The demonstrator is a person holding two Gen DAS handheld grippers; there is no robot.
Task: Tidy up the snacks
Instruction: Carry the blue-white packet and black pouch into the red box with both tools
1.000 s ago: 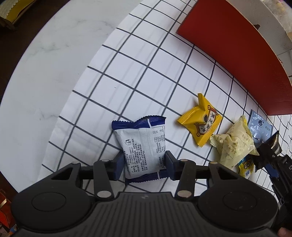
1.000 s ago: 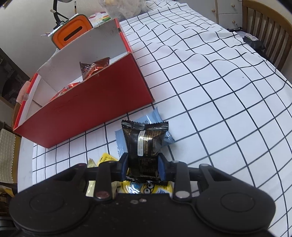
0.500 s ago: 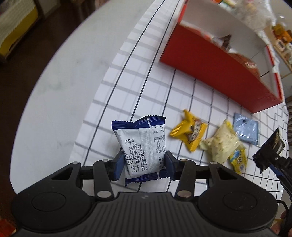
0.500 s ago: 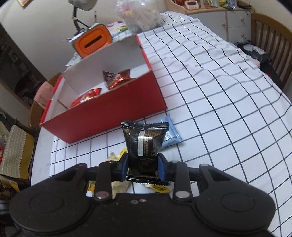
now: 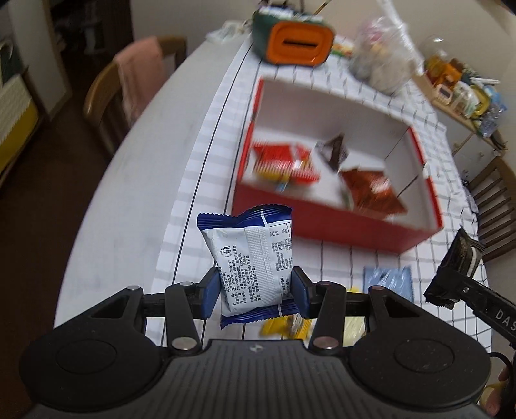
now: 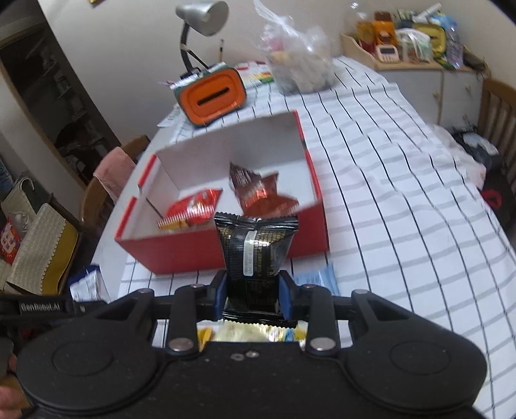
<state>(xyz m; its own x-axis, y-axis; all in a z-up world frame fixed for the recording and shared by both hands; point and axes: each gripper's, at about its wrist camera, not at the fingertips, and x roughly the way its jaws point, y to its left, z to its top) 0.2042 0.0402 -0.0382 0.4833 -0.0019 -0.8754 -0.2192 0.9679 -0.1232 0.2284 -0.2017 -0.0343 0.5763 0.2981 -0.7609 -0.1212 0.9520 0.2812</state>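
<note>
My left gripper (image 5: 254,288) is shut on a blue and white snack packet (image 5: 253,258), held in the air short of the red box (image 5: 322,222). My right gripper (image 6: 252,290) is shut on a black snack packet (image 6: 254,251), held up just in front of the same box (image 6: 180,251). The box holds a red packet (image 6: 193,209) on the left and brown packets (image 6: 258,193) on the right. The black packet also shows at the right of the left wrist view (image 5: 461,258). Loose snacks lie below: a light blue packet (image 5: 388,278), a yellow one (image 5: 287,325) and a pale one (image 6: 242,333).
Behind the box stand an orange and green container (image 6: 211,96), a clear bag of snacks (image 6: 300,64) and a desk lamp (image 6: 200,19). Wooden chairs stand at the left (image 5: 106,93) and the right (image 6: 498,103). The checked cloth (image 6: 403,199) covers the table.
Both grippers have lifted with their packets and tilted up towards the red box, whose inside now shows. The loose snacks have dropped to the bottom of both views.
</note>
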